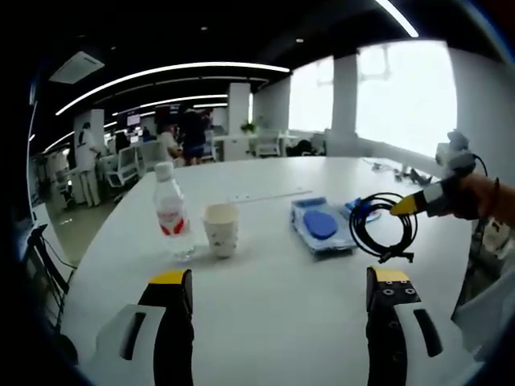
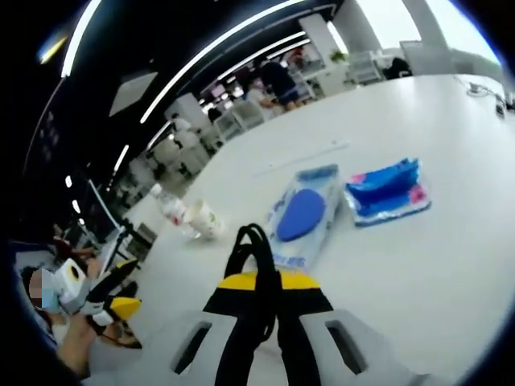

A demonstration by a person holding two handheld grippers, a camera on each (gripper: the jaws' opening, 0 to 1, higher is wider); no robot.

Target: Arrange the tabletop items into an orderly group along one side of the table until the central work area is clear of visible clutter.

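On the white table point(image 1: 265, 305) stand a water bottle point(image 1: 171, 213) with a red label and a paper cup point(image 1: 221, 229), side by side at the left. A clear pack holding a blue item point(image 1: 320, 225) lies to their right. My left gripper point(image 1: 280, 277) hovers open over the near table, jaws wide apart and nothing between them. My right gripper point(image 1: 405, 206) comes in from the right, shut on a coiled black cable point(image 1: 385, 227) that hangs above the table. In the right gripper view, the cable point(image 2: 256, 253) rises between the shut jaws of my right gripper point(image 2: 267, 280). Beyond lie the clear pack point(image 2: 302, 215) and a blue packet point(image 2: 388, 190).
The bottle point(image 2: 173, 211) and cup point(image 2: 205, 219) stand near the table's far-left edge. My left gripper point(image 2: 121, 291) shows at lower left in a hand. People and office chairs point(image 1: 121, 165) stand beyond the table. Small items point(image 1: 402, 170) lie at its far right.
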